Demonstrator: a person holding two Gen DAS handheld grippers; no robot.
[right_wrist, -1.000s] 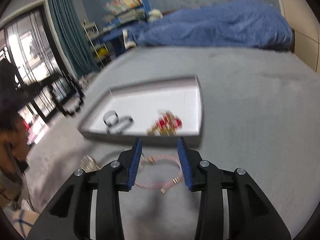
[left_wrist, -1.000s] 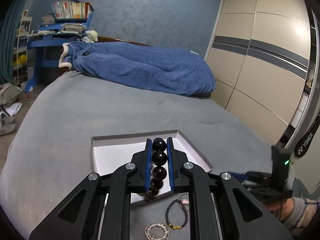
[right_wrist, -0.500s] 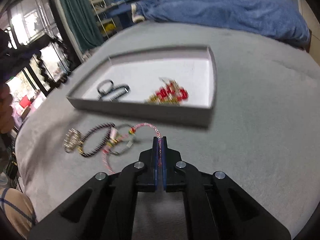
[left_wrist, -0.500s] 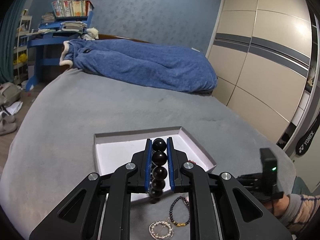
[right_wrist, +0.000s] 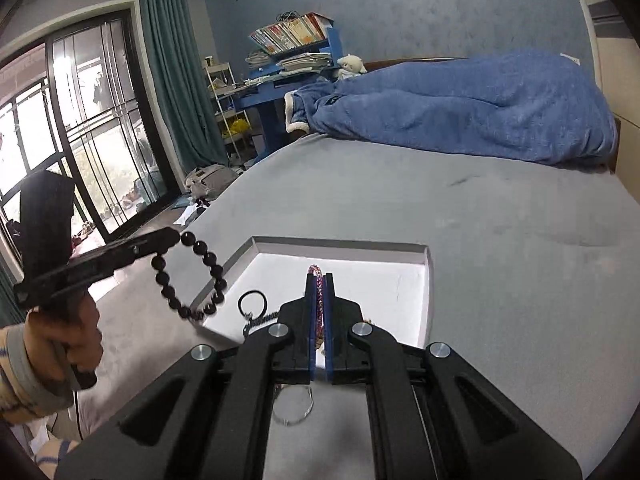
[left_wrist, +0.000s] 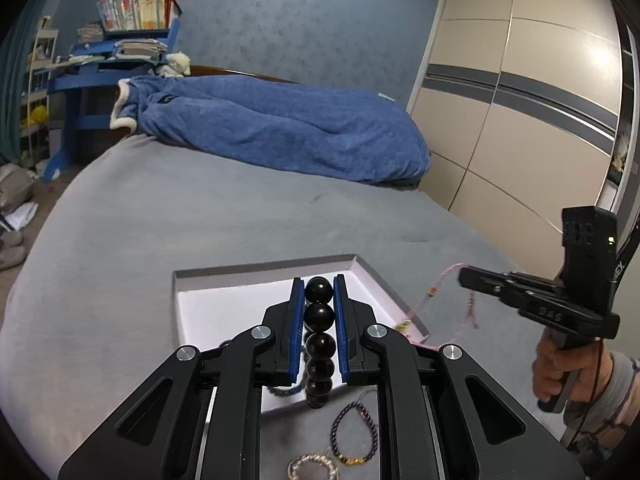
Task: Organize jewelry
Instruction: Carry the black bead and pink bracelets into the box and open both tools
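Observation:
A shallow grey box with a white floor (left_wrist: pixel 224 304) (right_wrist: pixel 400 280) lies on the grey bed. My left gripper (left_wrist: pixel 319 292) is shut on a black bead bracelet (left_wrist: pixel 319 314) (right_wrist: pixel 188 280), which hangs above the box's near-left edge. My right gripper (right_wrist: pixel 319 280) is shut on a pink braided bracelet (right_wrist: pixel 319 300) (left_wrist: pixel 424 304), lifted off the bed beside the box. In the box lie a black ring (right_wrist: pixel 253 303) and other small pieces, partly hidden. On the bed in front of the box rest a dark bead bracelet (left_wrist: pixel 354 438), a pale beaded one (left_wrist: pixel 312 468) and a thin silver bangle (right_wrist: pixel 294 406).
A blue blanket (left_wrist: pixel 280 128) is heaped at the far end of the bed. A wardrobe (left_wrist: pixel 520 112) stands on the right, a blue desk with books (right_wrist: pixel 288 60) and a window with green curtains (right_wrist: pixel 172 80) on the left. A person's hands (right_wrist: pixel 68 336) hold both tools.
The right gripper closed on the pink bracelet where it lay on the bed and lifted it. The left gripper kept still with the black bead bracelet.

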